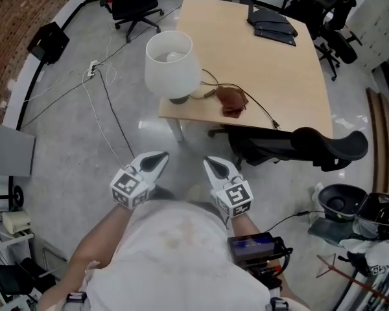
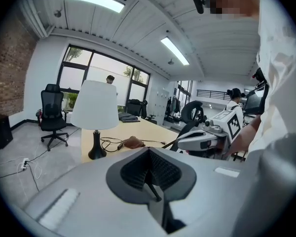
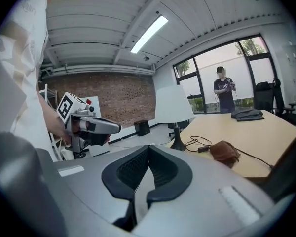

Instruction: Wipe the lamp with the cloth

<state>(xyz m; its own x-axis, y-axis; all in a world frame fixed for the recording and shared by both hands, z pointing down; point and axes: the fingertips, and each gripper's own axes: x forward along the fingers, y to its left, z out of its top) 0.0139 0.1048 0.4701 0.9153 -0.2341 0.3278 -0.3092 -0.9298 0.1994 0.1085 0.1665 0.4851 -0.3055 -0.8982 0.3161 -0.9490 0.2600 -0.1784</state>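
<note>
Head view: the left gripper [image 1: 161, 156] and the right gripper [image 1: 209, 162] are held side by side close to the person's body, over the floor [image 1: 71, 141] and short of the near edge of the wooden surface [image 1: 285, 76], both pointing towards it. In the left gripper view the ribbed dark fingers [image 2: 163, 171] are closed together with nothing between them. The right gripper view shows its fingers [image 3: 130, 169] likewise closed and empty.

The lamp [image 1: 173, 63], with a white shade and a dark base, stands upright at the near left corner of the surface. The brown cloth [image 1: 232, 100] lies crumpled just to the right of the lamp's base, close to the near edge and untouched. A thin black cable [image 1: 262, 112] runs from the lamp past the cloth along that edge. A black office chair [image 1: 298, 146] sits against the near edge, right of the cloth. Dark folded items [image 1: 272, 24] lie near the far right corner, where a person [image 3: 223, 90] stands.
</note>
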